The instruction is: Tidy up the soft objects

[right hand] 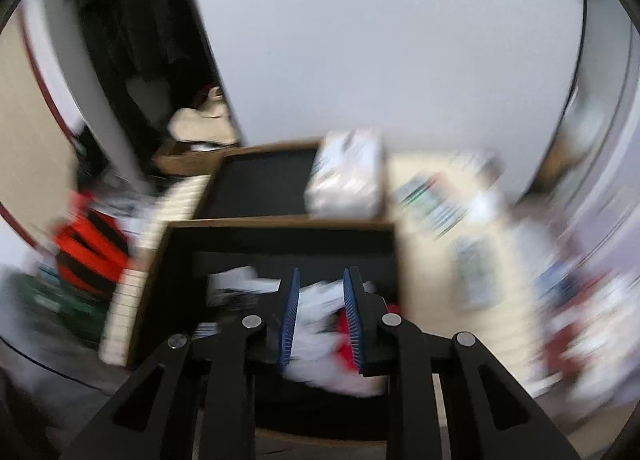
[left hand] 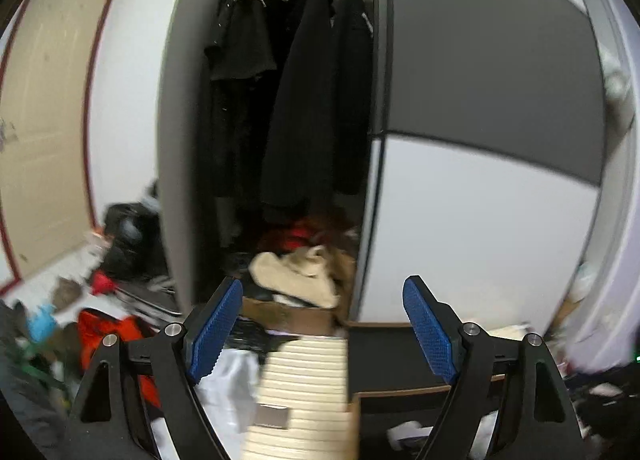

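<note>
My left gripper (left hand: 322, 288) is open and empty, raised and facing an open wardrobe. A cream garment (left hand: 296, 272) lies piled on the wardrobe floor beneath dark hanging coats (left hand: 304, 100). In the blurred right wrist view, my right gripper (right hand: 322, 276) points down into a black open box (right hand: 280, 244). Its blue pads stand close together on a white and red soft item (right hand: 316, 312). More white pieces (right hand: 240, 280) lie in the box to the left of the pads.
A grey and white sliding door (left hand: 480, 220) covers the wardrobe's right side. A cream slatted board (left hand: 304, 380) and an orange garment (left hand: 104, 336) lie low at left. A white packet (right hand: 348, 180) rests on a second black box (right hand: 260, 184). Clutter covers the floor at right.
</note>
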Action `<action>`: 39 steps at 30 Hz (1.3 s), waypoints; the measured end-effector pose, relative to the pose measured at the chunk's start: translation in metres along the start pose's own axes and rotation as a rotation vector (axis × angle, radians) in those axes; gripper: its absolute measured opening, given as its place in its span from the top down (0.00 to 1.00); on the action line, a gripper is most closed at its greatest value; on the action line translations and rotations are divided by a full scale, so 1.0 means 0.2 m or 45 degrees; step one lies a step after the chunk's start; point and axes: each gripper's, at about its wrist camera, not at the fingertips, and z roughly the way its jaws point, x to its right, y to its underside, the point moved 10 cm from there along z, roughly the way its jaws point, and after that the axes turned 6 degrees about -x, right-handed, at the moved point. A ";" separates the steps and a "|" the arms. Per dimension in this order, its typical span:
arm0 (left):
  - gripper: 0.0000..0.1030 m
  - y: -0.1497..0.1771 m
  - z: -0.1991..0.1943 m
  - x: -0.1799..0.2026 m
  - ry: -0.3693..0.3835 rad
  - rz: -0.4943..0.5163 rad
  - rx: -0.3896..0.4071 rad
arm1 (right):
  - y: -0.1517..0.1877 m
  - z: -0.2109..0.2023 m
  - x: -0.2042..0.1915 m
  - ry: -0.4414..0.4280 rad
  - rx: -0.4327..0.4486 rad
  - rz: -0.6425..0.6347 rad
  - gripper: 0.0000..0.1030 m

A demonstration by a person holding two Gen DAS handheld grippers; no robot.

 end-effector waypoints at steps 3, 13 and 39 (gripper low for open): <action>0.22 0.03 0.00 0.04 0.023 0.055 -0.021 | -0.03 -0.17 -0.05 0.138 0.127 -0.056 0.81; 0.22 0.29 0.03 0.37 0.238 0.089 -0.271 | 0.02 -0.21 -0.08 0.173 0.058 0.041 0.80; 0.22 0.61 0.13 0.56 0.097 0.270 -0.536 | 0.05 -0.19 -0.08 0.069 0.044 0.099 0.80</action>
